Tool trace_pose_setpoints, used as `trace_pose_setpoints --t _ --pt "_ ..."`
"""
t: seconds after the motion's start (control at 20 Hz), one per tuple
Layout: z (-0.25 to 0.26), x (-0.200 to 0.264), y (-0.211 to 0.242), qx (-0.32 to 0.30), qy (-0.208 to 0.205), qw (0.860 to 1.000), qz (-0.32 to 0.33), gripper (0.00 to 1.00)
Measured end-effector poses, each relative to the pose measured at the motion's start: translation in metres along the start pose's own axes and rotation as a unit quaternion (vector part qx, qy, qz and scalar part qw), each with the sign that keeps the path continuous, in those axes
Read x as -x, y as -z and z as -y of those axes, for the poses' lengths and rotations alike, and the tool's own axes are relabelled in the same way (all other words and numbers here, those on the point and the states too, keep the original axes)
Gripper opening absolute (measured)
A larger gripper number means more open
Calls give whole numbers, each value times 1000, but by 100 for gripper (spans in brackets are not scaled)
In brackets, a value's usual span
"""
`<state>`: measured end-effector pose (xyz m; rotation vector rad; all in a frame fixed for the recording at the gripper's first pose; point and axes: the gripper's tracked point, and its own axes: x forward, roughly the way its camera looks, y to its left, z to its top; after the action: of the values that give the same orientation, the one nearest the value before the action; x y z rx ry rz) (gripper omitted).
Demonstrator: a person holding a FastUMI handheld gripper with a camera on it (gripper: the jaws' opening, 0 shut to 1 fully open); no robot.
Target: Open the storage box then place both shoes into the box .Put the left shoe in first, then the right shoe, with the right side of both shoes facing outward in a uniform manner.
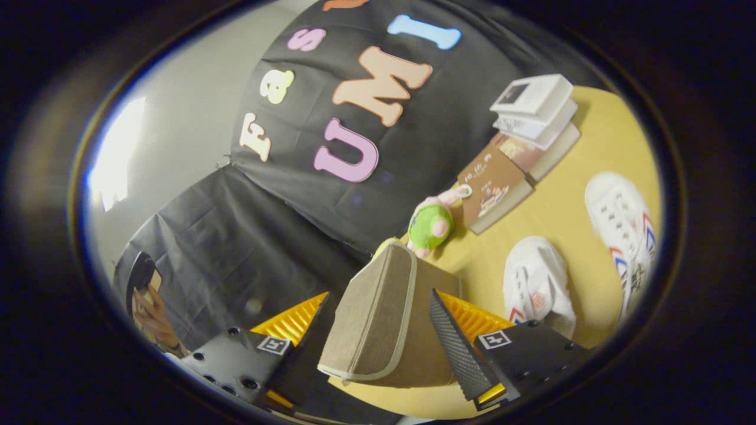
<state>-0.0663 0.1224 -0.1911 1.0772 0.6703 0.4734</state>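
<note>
Claw (387,330) is pinching the tan fabric lid flap (372,319) of the storage box: one finger on each face of it, flap sits right between them. View is rolled hard, so the table (596,141) tilts up beyond the fingers.

Progress, as I read it: step one (opening the box) is in hand, not finished. Flap is lifted and stands edge-on between the fingers, with the rest of the box (440,277) just ahead of the tips. Can't see the inside, so can't tell how far open it really is. Both shoes are out on the table, so both placements remain, left shoe first.

Shoes: near shoe (537,283) lies just beyond the finger on that side, close to the box. Far shoe (623,230) is further out on the same side, near the first but apart. Both white with red-blue trim, uppers and laces showing. Long axes run roughly parallel, slanting away from the claw. Which end is toe and which shoe is left I can't tell; too blurred.

Clutter beyond the box: green plush toy (434,224), stack of books (525,136) past it.
</note>
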Motion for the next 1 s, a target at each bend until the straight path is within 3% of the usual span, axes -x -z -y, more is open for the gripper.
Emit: trace_pose_setpoints --t 0.35,0.65,0.85,1.0 --pt "6 -20 44 -117 -36 988 -93 99" --pt "0 -26 64 -222 -62 964 -134 99" --pt "-3 -28 55 -258 -71 954 -132 99" --pt "-10 -25 51 -250 -70 957 -130 99"
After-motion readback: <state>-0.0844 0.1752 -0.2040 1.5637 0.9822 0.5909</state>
